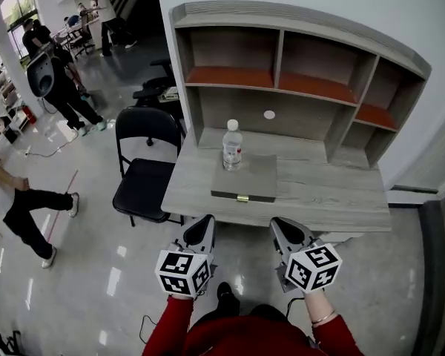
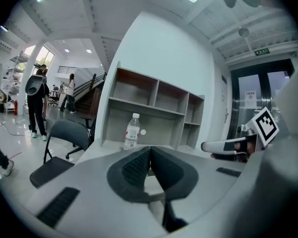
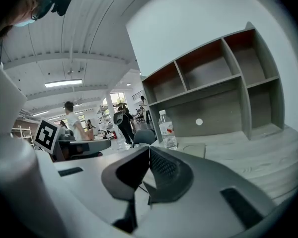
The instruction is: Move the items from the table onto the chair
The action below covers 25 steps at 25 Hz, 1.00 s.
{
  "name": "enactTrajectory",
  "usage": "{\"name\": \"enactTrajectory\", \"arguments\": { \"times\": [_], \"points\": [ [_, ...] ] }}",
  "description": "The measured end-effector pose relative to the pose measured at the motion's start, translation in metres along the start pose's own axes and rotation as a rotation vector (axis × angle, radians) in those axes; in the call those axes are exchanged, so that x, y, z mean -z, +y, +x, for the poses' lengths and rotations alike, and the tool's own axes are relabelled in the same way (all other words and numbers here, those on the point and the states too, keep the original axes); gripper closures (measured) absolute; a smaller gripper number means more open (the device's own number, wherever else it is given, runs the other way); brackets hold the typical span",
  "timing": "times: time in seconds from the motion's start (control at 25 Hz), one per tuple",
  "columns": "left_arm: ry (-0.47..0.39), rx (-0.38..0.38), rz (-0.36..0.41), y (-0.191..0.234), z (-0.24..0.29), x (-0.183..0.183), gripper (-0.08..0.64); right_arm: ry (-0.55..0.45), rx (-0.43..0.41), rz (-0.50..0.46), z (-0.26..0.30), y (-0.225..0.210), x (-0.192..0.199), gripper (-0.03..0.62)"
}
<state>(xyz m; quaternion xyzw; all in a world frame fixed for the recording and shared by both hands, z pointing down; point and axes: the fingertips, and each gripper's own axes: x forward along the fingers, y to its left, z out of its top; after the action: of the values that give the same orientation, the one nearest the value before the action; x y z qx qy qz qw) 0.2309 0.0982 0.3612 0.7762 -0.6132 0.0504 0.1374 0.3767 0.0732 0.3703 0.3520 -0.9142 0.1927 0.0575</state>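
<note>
Bottle: water bottle upright on flat grey case, perhaps a box, on desk.
Seat: folding chair beside desk.
Grippers: left gripper, right gripper pressed together, empty.

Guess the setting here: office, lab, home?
Probably an open-plan lab or workshop hall, not a home: a glossy floor, a hutch desk set against a plain wall, a black folding chair, and several people at workstations behind.
</note>
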Motion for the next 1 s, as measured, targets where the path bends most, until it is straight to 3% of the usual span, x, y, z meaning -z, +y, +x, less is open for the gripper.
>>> {"name": "enactTrajectory", "arguments": {
  "times": [0.2, 0.6, 0.68, 0.8, 0.88, 1.0],
  "points": [
    [0.003, 0.04, 0.011, 0.032, 0.051, -0.022, 0.551, 0.009, 0.04, -0.013, 0.048, -0.015, -0.023, 0.58],
    [0.069, 0.054, 0.005, 0.052, 0.129, -0.026, 0.529, 0.032, 0.057, -0.002, 0.102, -0.062, -0.048, 0.58],
    [0.093, 0.061, 0.0, 0.051, 0.148, -0.027, 0.45, 0.032, 0.06, 0.0, 0.108, -0.07, -0.052, 0.58],
    [0.118, -0.015, 0.037, 0.057, 0.184, -0.029, 0.203, 0.029, 0.071, 0.013, 0.112, -0.085, -0.054, 0.58],
    [0.123, -0.068, 0.046, 0.063, 0.211, -0.029, 0.136, 0.024, 0.083, 0.024, 0.112, -0.095, -0.055, 0.58],
    [0.15, -0.098, 0.048, 0.067, 0.242, -0.024, 0.114, 0.016, 0.106, 0.044, 0.108, -0.108, -0.056, 0.58]
  ]
}}
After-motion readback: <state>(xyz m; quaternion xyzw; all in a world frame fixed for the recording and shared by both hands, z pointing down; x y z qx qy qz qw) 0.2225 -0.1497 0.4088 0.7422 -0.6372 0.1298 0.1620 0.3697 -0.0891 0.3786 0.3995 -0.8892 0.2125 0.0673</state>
